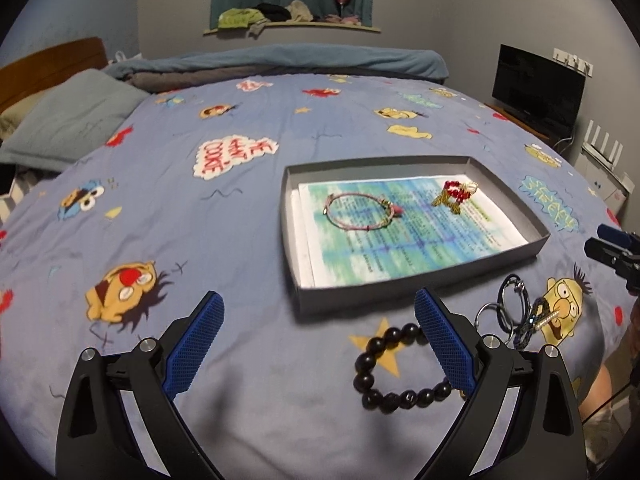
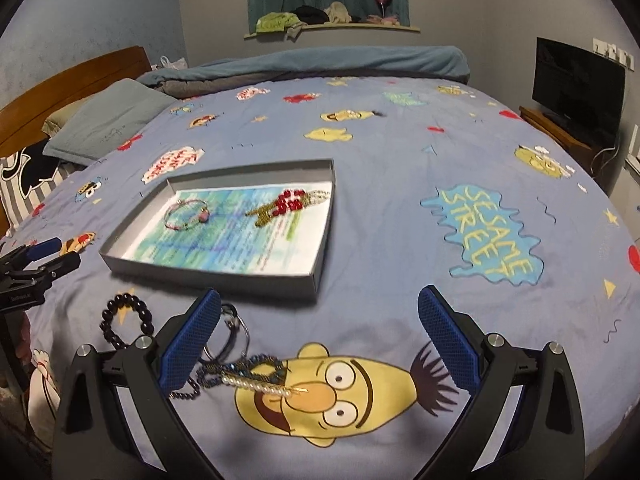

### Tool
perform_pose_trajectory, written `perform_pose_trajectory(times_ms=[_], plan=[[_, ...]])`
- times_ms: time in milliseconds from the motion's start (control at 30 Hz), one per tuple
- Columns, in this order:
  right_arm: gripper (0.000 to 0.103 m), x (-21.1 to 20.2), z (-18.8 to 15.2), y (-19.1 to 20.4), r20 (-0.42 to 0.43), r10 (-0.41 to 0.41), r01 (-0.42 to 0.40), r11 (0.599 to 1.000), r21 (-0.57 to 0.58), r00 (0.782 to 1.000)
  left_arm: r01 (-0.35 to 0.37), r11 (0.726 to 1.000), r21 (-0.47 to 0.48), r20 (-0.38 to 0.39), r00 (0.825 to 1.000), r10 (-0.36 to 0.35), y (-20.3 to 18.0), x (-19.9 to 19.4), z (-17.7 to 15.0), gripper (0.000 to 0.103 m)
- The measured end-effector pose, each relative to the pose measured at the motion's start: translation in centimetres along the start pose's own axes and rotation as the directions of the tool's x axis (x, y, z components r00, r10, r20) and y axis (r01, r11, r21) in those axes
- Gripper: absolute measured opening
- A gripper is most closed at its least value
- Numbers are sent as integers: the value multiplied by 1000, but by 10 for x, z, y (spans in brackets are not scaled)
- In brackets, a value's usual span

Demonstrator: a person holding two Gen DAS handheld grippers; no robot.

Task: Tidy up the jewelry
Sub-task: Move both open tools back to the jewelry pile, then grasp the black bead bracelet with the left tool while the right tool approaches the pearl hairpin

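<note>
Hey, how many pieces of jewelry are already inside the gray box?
2. A pink bracelet lies on the left part of the printed sheet in the gray box; a red-and-gold beaded piece sits toward its far right corner. Nothing else shows inside.

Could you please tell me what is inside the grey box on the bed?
The box holds a printed sheet with a pink bracelet and a red beaded piece lying on it. Whatever is beneath the sheet is covered.
</note>
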State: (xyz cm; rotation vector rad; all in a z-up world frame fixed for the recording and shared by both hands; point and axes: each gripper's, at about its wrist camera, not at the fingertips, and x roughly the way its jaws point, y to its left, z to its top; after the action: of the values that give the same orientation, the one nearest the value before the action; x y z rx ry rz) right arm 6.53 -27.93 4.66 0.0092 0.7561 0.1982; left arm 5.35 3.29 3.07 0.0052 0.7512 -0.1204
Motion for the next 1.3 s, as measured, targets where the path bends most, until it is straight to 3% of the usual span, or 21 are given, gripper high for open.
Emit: perform_pose_trajectory(times_ms=[367,667,1100,1300], plan=[[97,6,-23,12,-24,-6,6,999,-33,1000,-16,1000,20,-42,999,16,3,7,-24,95],[97,14,-34,25,-41,3,-6,997,-80,999,32,999,32,-75,997,-29,2,12,-44,95],[97,24,-54,18,-102,19,-26,997,-67,995,72,996,55,-118,991,-65,-14,27,-49,81],[90,26,-60,26,-121,45,-57,994,-98,992,90,993,77,-134,988,-79,-20,30,-51,68]])
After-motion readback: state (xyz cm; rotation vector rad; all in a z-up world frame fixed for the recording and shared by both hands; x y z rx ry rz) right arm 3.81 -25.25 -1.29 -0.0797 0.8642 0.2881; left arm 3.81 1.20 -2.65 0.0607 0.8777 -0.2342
